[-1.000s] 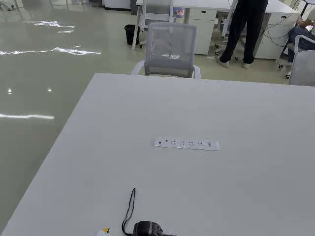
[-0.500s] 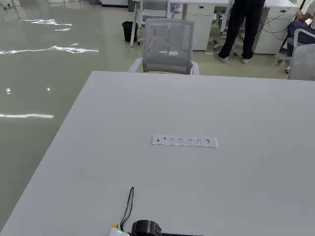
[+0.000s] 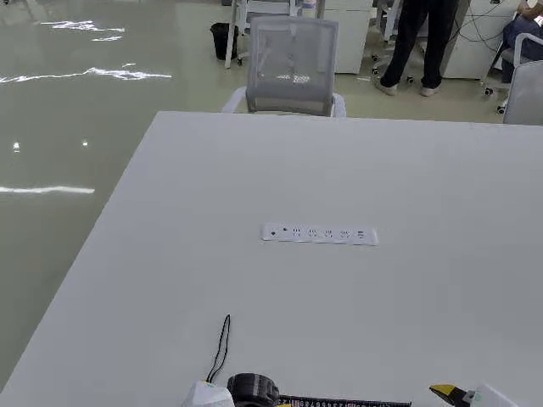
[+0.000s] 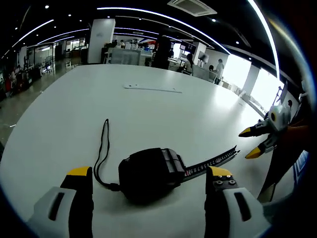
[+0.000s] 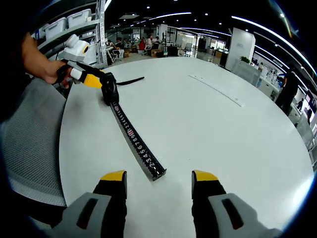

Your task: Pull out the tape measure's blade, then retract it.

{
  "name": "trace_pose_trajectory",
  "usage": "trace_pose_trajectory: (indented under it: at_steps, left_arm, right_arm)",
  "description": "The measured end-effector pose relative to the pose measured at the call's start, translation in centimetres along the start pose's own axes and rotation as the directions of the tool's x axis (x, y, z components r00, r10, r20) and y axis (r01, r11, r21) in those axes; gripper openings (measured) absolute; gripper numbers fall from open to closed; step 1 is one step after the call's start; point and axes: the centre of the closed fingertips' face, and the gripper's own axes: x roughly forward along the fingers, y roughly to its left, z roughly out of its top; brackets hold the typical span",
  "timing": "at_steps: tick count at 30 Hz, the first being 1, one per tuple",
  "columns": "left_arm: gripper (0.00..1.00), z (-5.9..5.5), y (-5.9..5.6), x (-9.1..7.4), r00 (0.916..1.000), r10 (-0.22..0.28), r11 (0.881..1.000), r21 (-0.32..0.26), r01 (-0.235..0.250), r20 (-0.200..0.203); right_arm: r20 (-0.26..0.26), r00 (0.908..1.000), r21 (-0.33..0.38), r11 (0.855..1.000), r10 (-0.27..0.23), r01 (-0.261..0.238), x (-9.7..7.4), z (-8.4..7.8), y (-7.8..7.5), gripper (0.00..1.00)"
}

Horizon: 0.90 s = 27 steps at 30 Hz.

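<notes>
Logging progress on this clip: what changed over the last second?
The head camera tipped down. The right tool has come into the head view at lower right, open, not touching the blade. The blade now shows drawn out rightward from the tape measure case; earlier the frame edge cut it off. The left tool stays at the case; cord and power strip unchanged.

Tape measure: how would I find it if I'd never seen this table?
Look at the big white table, then its near edge. The tape measure is a chunky black case there, with a thin black cord looping off one side and a numbered blade pulled out from the other. The power strip farther back is flat and white.
</notes>
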Motion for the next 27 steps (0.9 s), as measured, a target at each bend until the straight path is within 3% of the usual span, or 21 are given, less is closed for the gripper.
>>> trace_pose_trajectory:
  at_steps: [7,15,27]
  left_arm:
    - [0.91,0.2,-0.1,0.7,1.0,0.006,1.0,-0.006,-0.006,-0.001]
    - [0.83,0.0,0.1,1.3,0.9997,0.024,1.0,-0.012,-0.025,-0.004]
    - [0.74,-0.6,-1.1,2.5,0.9995,0.004,1.0,0.001,-0.004,-0.032]
  right_arm:
    - [-0.031,0.999,-0.053,0.998,0.032,-0.034,1.4,0.2,-0.5,0.51]
    - [-0.053,0.9964,-0.069,0.995,0.066,-0.069,2.1,0.1,0.1,0.5]
    - [-0.091,0.9907,-0.118,0.987,0.101,-0.112,2.8,-0.2,0.4,0.42]
